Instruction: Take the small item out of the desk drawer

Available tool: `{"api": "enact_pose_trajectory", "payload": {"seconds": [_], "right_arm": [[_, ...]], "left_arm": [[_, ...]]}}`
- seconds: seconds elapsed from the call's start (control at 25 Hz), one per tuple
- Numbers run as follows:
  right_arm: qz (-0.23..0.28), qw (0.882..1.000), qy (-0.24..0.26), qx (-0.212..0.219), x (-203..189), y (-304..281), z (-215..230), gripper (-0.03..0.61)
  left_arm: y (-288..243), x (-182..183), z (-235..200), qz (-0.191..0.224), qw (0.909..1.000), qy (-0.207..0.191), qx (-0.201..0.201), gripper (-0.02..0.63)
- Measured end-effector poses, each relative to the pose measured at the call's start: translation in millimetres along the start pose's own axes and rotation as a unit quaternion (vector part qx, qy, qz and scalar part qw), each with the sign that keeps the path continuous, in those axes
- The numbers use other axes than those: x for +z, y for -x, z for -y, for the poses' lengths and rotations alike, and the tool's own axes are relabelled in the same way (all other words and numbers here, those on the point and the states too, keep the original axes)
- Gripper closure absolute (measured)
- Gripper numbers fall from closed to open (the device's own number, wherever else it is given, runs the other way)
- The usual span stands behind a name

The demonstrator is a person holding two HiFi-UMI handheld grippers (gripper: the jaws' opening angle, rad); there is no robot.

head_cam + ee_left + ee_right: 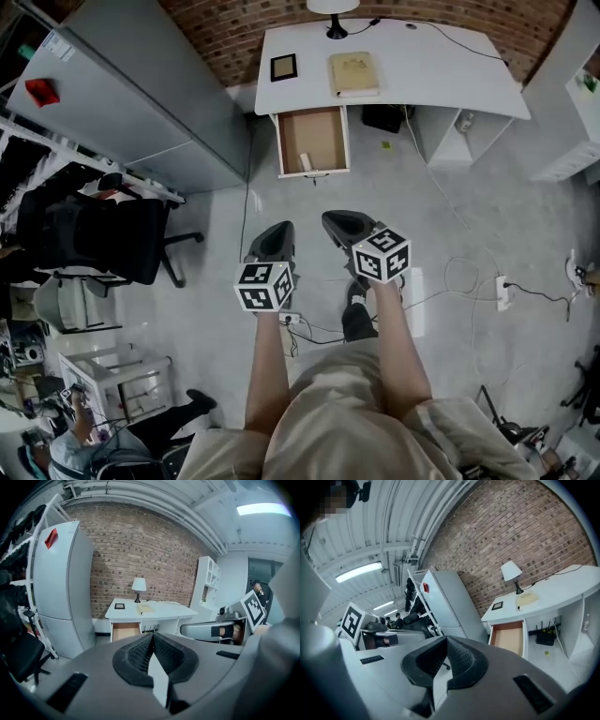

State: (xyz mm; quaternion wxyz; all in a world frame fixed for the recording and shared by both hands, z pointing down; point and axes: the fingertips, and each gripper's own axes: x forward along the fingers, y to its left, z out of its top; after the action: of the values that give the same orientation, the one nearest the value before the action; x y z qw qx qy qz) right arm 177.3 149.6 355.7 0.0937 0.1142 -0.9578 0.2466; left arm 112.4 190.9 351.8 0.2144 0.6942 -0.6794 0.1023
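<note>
**Drawer stands open, both grippers held short of it**

A tall grey refrigerator [141, 94] stands against the brick wall, just left of the white worktop [422, 66]. Under the worktop's left end a wooden drawer [312, 141] is pulled out over the floor, its inside bare but for one thing. The small item [305, 161] (pale, too small to make out further) sits in the drawer's front left corner, close against the front panel.

The person stands on the floor well back from the worktop, both arms stretched forward. The left gripper [152, 638] and the right gripper [446, 643] are side by side in the air, near each other, both pointing toward the drawer and well apart from it. Each pair of jaws is pressed together, ribbed pads meeting, with nothing between them.

On the worktop, near its left end, a tan book [354, 73] lies flat, with a small black frame [284, 67] just left of it by the left edge. A lamp base [336, 28] stands at the back edge behind them.
</note>
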Motion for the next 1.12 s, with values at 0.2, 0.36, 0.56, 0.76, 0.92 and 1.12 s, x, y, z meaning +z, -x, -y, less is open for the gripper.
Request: {"api": "enact_pose_trajectory", "payload": {"seconds": [0.2,0.36,0.56,0.76,0.92,1.12], "right_arm": [[-0.027,1.0,0.006,-0.006,-1,-12,32,0.554],[-0.041,0.999,0.005,-0.015,-9,-22,49,0.554],[-0.086,0.993,0.076,-0.035,-13,-50,69,0.554],[-0.057,0.995,0.068,-0.05,24,-71,90,0.554],[-0.044,0.996,0.059,-0.053,42,-84,102,0.554],[-0.049,0.995,0.058,-0.067,58,-108,131,0.554]], "left_arm": [[-26,8,-9,0.001,0.9999,0.01,0.009,0.597],[-32,5,-21,-0.002,0.9995,0.024,0.019,0.597],[-38,2,-49,-0.001,0.9985,0.042,0.036,0.597],[-52,23,-70,0.001,0.9992,0.027,0.03,0.597],[-73,38,-83,0.008,0.9994,0.025,0.024,0.597],[-115,60,-101,0.011,0.9996,0.024,0.006,0.597]]}}
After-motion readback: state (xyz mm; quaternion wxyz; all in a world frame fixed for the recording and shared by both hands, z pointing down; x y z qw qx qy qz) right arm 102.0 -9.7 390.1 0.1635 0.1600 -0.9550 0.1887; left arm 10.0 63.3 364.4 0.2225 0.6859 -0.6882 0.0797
